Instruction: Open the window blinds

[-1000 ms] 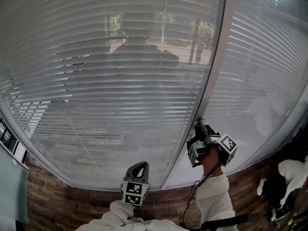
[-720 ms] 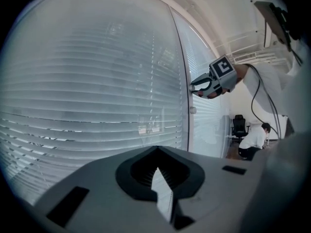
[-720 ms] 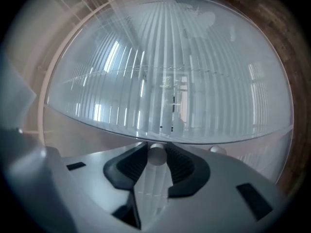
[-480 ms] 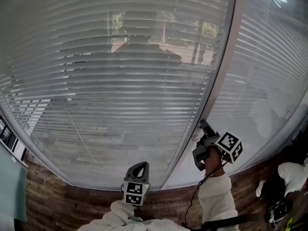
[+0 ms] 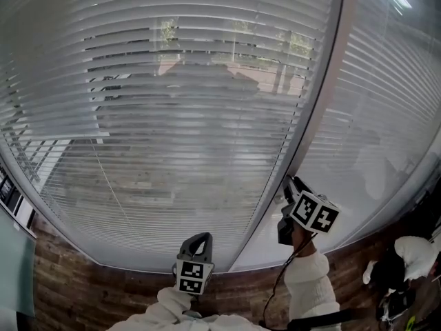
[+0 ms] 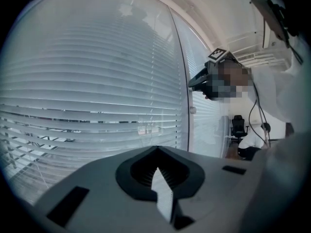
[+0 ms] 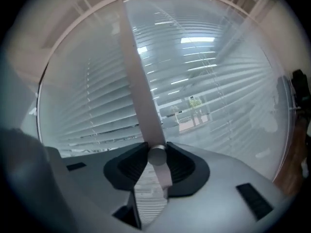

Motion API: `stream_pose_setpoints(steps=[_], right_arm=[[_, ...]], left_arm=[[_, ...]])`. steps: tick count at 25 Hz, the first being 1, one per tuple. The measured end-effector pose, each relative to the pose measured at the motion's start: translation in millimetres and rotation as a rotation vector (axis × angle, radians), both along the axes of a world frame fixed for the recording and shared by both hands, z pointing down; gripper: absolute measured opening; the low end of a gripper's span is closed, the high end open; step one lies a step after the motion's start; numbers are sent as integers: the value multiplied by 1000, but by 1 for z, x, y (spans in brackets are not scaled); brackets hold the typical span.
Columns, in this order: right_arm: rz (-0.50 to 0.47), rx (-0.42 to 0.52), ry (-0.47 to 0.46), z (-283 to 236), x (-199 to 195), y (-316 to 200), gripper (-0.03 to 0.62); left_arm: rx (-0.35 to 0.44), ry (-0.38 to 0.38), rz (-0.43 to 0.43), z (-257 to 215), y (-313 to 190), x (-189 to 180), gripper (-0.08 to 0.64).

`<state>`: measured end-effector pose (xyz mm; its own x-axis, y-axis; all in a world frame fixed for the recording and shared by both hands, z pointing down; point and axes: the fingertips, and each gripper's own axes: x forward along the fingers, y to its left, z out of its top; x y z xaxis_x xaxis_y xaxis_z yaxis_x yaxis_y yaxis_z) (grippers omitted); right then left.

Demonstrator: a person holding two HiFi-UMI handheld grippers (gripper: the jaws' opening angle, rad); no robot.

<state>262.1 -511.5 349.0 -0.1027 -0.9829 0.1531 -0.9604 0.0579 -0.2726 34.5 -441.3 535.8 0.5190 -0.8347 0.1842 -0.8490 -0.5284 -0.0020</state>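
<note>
Pale grey window blinds [image 5: 172, 116] with horizontal slat stripes, brown wood-grain wall [image 5: 89, 288] below the blinds, black-and-white square markers on left gripper [image 5: 197, 240] and right gripper [image 5: 290, 183], silver-grey knob [image 7: 156, 155] beside the blinds, white sleeves [image 5: 310, 288]

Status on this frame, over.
Left gripper shut, empty, held low. Right gripper: jaws just closed on the knob on the window frame. Blinds part open. Nothing in the way.
</note>
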Motion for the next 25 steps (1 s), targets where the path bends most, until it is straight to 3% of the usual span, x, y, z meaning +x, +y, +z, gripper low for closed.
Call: stream_pose_setpoints(steps=[7, 13, 25], right_arm=[[7, -5, 264, -2, -4, 2, 129], [7, 8, 573, -2, -10, 3, 129], [-6, 15, 913, -3, -21, 6, 129]], left_arm=[[0, -8, -18, 0, 4, -10, 0], [-4, -13, -46, 1, 7, -22, 0], [-14, -21, -79, 4, 14, -34, 0]])
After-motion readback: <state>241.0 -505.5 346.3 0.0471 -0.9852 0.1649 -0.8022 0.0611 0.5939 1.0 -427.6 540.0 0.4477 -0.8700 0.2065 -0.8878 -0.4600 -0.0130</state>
